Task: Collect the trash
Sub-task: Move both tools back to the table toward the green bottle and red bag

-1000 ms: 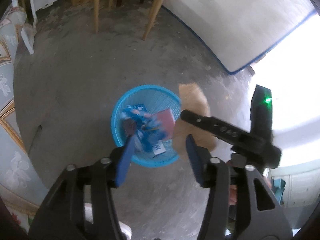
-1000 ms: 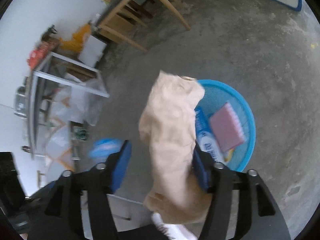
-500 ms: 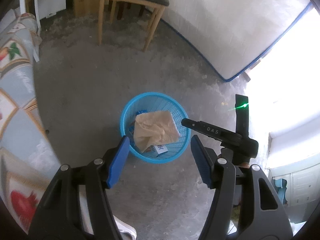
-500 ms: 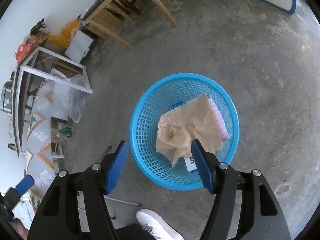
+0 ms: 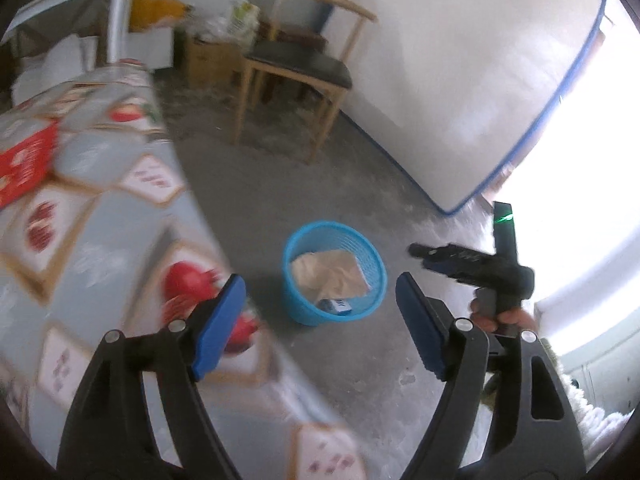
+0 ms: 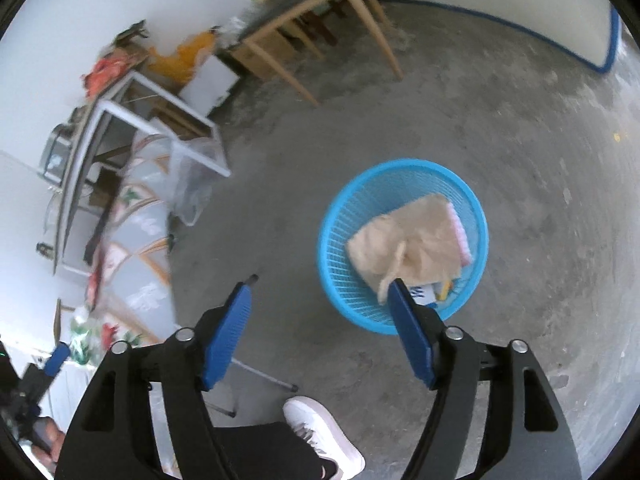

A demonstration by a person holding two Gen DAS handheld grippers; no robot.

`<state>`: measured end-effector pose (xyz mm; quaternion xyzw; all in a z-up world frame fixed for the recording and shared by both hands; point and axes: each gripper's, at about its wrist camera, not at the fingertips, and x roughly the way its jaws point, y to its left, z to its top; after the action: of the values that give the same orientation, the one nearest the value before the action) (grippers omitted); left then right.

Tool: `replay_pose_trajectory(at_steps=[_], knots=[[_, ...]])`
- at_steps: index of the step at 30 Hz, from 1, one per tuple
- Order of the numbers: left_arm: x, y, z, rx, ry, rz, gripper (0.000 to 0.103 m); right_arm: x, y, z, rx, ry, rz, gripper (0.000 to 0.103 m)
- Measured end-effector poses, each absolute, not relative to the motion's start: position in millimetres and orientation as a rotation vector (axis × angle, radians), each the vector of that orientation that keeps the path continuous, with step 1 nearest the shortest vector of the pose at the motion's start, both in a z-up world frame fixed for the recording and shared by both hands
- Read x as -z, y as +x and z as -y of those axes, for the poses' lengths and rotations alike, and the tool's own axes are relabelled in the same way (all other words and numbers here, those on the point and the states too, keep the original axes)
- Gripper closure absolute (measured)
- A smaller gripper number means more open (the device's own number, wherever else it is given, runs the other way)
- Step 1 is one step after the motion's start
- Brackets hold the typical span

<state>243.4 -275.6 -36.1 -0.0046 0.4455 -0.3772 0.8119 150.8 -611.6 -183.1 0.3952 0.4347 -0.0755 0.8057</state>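
I note left gripper (image 5: 320,312) and right gripper (image 6: 320,328) jaws just widened, nothing between; tan paper (image 6: 408,240) lies in blue basket (image 6: 332,264).

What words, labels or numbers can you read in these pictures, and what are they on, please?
None is legible.
Blue marks on the white card in the blue basket: too blurred to read.
White print on the red box on the table: too blurred to read.
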Motion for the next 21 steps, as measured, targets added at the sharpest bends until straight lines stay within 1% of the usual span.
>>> replay_pose_trajectory(at_steps=[5, 9, 15, 21], knots=[[29, 227, 215, 0.727, -0.044, -0.897, 0.027, 129, 166, 581, 0.065, 0.798, -0.873, 0.030], [30, 217, 166, 0.664, -0.084, -0.877, 0.026, 91, 186, 537, -0.036, 0.745, -0.852, 0.028], [32, 202, 96, 0.562, -0.165, -0.847, 0.026, 53, 213, 460, -0.182, 0.635, -0.878, 0.027], [23, 193, 36, 0.465, -0.226, -0.781, 0.025, 31, 239, 388, -0.298, 0.531, -0.917, 0.027]])
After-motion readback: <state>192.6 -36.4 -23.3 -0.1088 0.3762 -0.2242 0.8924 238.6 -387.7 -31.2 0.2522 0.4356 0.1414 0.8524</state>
